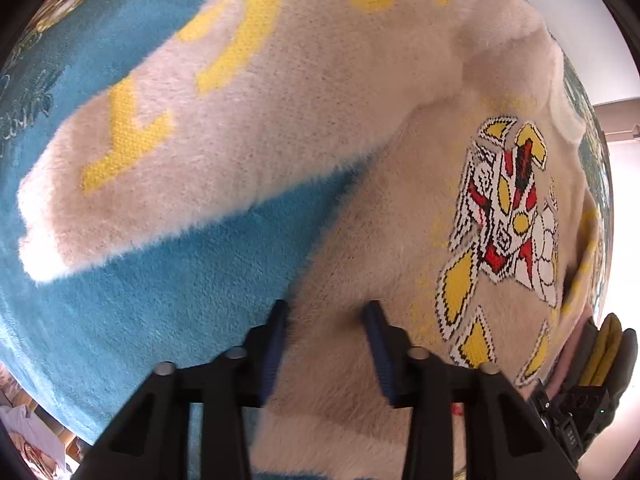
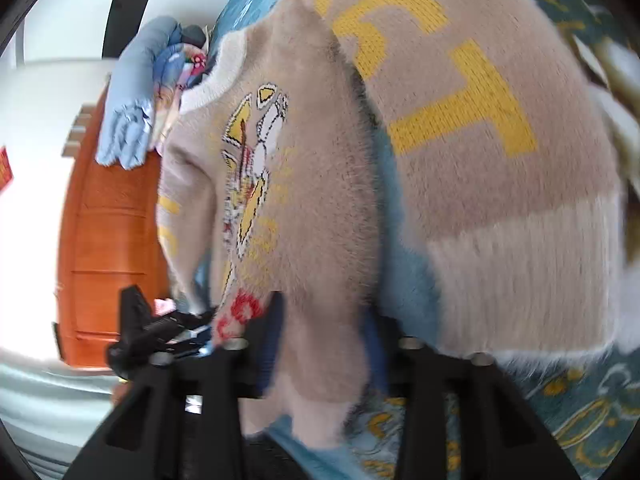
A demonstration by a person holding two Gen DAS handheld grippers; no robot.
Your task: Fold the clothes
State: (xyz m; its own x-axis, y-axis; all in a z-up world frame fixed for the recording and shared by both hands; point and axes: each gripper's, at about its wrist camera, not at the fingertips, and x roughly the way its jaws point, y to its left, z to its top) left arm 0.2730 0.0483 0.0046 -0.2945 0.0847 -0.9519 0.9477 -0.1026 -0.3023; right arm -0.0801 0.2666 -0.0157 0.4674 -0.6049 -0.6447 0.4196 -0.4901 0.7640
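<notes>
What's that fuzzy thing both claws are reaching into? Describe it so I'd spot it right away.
Start at the blue blanket spread underneath. On it lies a fluffy beige sweater, sleeves spread. It stands apart by its big yellow letters on the sleeves and a red, white and yellow robot figure knitted on the chest.

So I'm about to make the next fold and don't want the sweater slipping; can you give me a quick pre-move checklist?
1. Left gripper over the sweater hem: ok.
2. Left gripper clamped on fabric: not ok, jaws apart.
3. Right gripper has fabric between its jaws: ok.
4. Right grip firm: cannot tell, blurred.
5. Sleeve lies spread out on the blue blanket: ok.
6. Printed front faces up: ok.
</notes>
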